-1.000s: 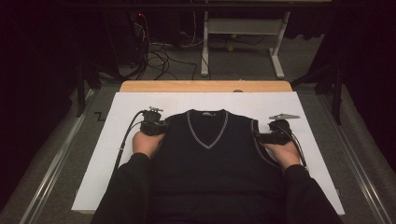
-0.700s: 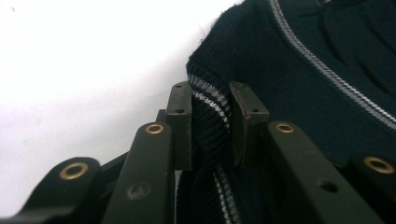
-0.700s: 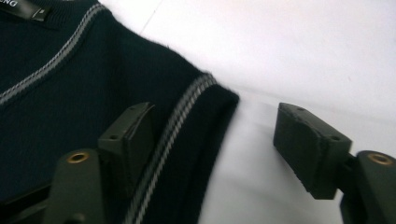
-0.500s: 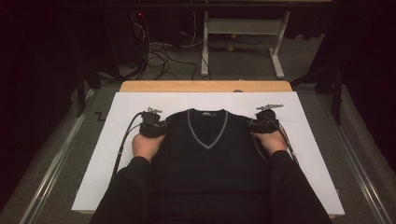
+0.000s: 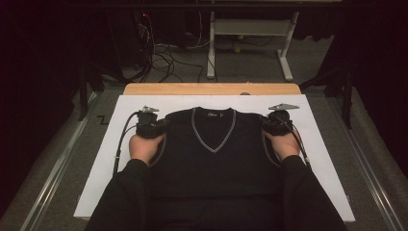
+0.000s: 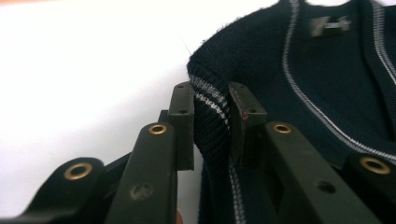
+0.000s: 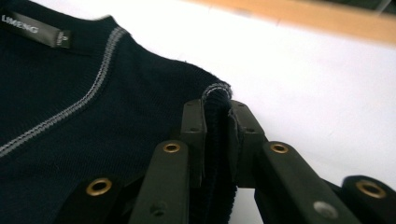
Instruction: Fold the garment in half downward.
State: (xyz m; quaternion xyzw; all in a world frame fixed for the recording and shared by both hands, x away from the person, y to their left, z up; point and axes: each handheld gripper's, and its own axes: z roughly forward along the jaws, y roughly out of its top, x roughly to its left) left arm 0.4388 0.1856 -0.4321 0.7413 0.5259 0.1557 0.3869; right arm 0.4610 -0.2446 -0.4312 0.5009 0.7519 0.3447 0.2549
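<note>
Two grippers are clamped on the shoulders of a dark sleeveless sweater (image 5: 214,159) laid flat on a white sheet (image 5: 327,163) over a table. The left gripper (image 6: 211,100) has closed on the striped armhole edge at the left shoulder, the fabric pinched between its jaws. The right gripper (image 7: 216,108), whose jaws have just been closing, is shut on the right shoulder's ribbed edge. A pale V-neck trim (image 5: 213,139) faces the wooden table edge (image 5: 211,89).

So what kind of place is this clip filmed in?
Probably a lab or workshop recording station, not a home. A dark vest lies on a white sheet over a wooden tabletop, loose cables trail across grey carpet, and a metal bench frame stands behind.
</note>
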